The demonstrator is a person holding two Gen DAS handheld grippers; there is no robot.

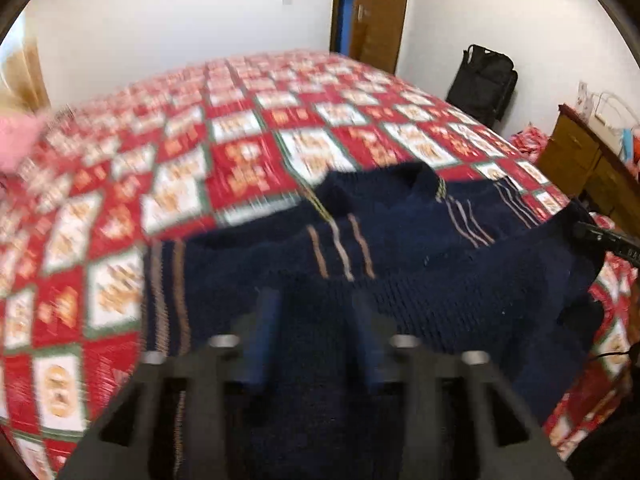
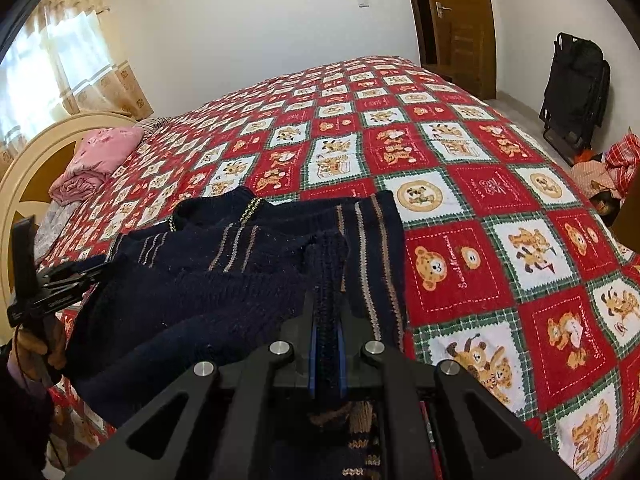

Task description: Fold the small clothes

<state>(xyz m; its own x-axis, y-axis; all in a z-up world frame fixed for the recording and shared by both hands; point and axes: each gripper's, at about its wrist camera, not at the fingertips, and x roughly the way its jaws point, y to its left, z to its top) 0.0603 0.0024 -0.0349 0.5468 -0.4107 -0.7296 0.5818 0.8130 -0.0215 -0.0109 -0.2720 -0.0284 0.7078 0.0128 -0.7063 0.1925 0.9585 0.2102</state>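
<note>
A small navy knit sweater [image 1: 420, 264] with thin tan and white stripes lies on the red patchwork bedspread [image 1: 240, 152], collar away from me. Its lower part is lifted and folded up over the chest. My left gripper [image 1: 316, 304] hovers over the sweater with its fingers apart; the view is blurred. In the right wrist view my right gripper [image 2: 326, 316] is shut on a raised fold of the sweater [image 2: 200, 288] near its striped edge. The left gripper [image 2: 76, 272] shows at the sweater's far left side. The right gripper's tip [image 1: 600, 236] shows at the sweater's right edge.
A pink folded blanket [image 2: 96, 156] and a cream headboard [image 2: 36, 152] are at the left end of the bed. A wooden door [image 2: 456, 20], a black folded chair [image 2: 576, 84], a wooden dresser [image 1: 584, 168] and a pile of clothes [image 2: 608, 168] stand to the right.
</note>
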